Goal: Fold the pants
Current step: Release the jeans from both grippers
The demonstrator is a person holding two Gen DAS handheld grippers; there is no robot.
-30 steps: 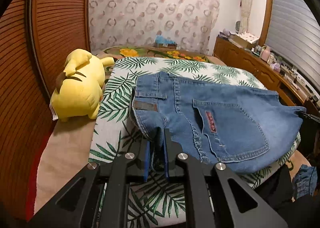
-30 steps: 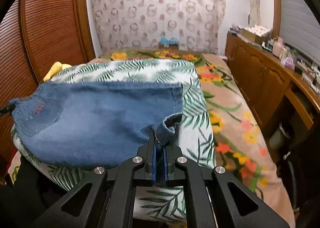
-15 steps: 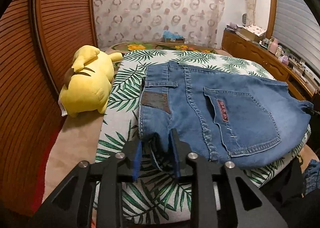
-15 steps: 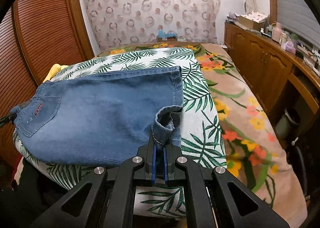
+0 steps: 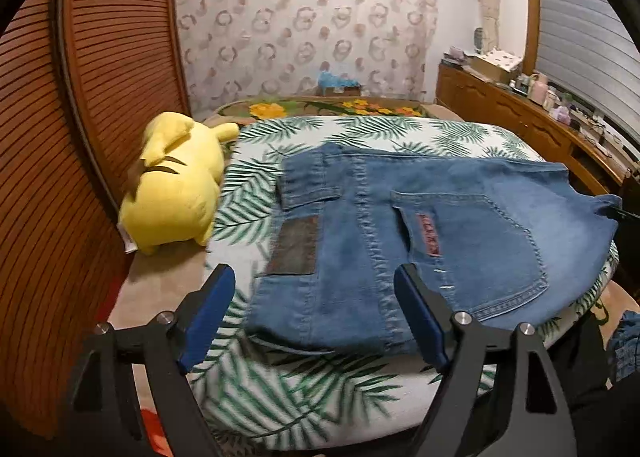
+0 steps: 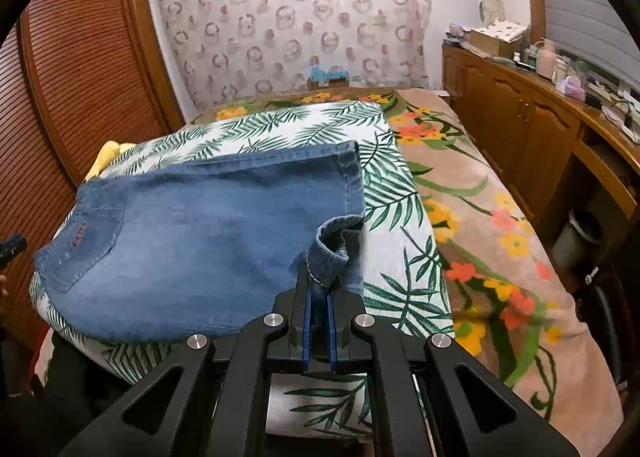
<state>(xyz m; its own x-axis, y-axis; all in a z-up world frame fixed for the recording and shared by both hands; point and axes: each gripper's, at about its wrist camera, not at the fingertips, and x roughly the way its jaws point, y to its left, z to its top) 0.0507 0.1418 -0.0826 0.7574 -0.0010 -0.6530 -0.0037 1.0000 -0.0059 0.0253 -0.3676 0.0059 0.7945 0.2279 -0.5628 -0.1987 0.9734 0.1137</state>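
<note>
Folded blue denim pants (image 5: 400,237) lie on the leaf-print bed cover (image 5: 300,385), back pocket and brown waist patch facing up. My left gripper (image 5: 313,273) is at the waistband corner with its jaws opening wide. The denim lies flat between the blue pads (image 5: 208,309) and neither pad touches it. In the right wrist view the pants (image 6: 200,237) stretch to the left. My right gripper (image 6: 319,291) pinches the rolled leg hem (image 6: 330,253). Its jaws are starting to open, but the denim is still pressed between them.
A yellow plush toy (image 5: 176,193) lies on the bed left of the pants, against a slatted wooden door (image 5: 100,97). A floral blanket (image 6: 500,257) covers the bed's right side. Beyond it stand a wooden cabinet (image 6: 520,129) with clutter on top and a bin (image 6: 576,237).
My left gripper's jaws have spread wide and let go of the waistband corner, which now lies flat on the bed. The right gripper has kept its hold on the hem.
</note>
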